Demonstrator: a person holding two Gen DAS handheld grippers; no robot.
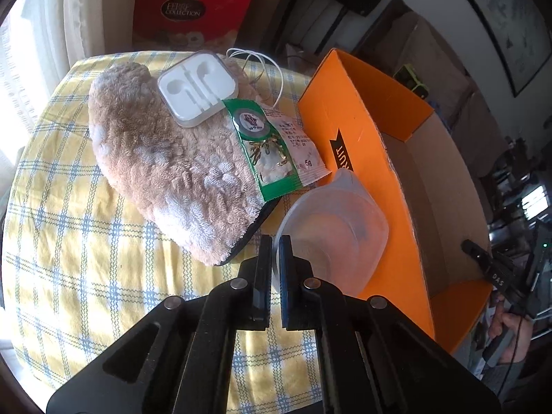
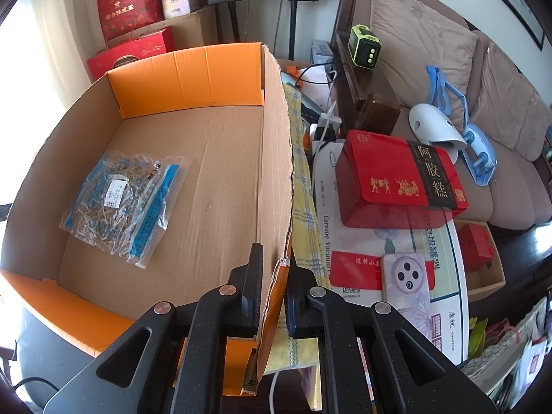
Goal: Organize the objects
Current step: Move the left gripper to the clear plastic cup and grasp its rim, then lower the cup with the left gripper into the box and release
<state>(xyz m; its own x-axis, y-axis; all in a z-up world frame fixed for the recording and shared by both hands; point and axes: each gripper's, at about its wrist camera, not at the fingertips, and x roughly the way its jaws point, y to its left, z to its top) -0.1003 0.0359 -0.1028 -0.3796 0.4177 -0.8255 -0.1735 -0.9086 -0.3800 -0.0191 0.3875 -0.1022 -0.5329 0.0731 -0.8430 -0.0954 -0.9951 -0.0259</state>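
Earphone case (image 1: 197, 87) and sachet (image 1: 276, 148) lie on the slipper (image 1: 165, 172), container (image 1: 333, 238) just right of it, box (image 1: 372, 158) rightmost; a bag (image 2: 127, 203) lies inside it.

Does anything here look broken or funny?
Yes. The cardboard box has a ragged, torn top edge on the wall between the right claw's fingers. Also, the earphone case and green packet sit piled on the fluffy slipper.

Fluffy beige slipper (image 1: 165, 172) partly covered by white earphone case (image 1: 198, 88) and green snack packet (image 1: 276, 148). Print on clear blue-labelled bag (image 2: 124, 207) too small to read.
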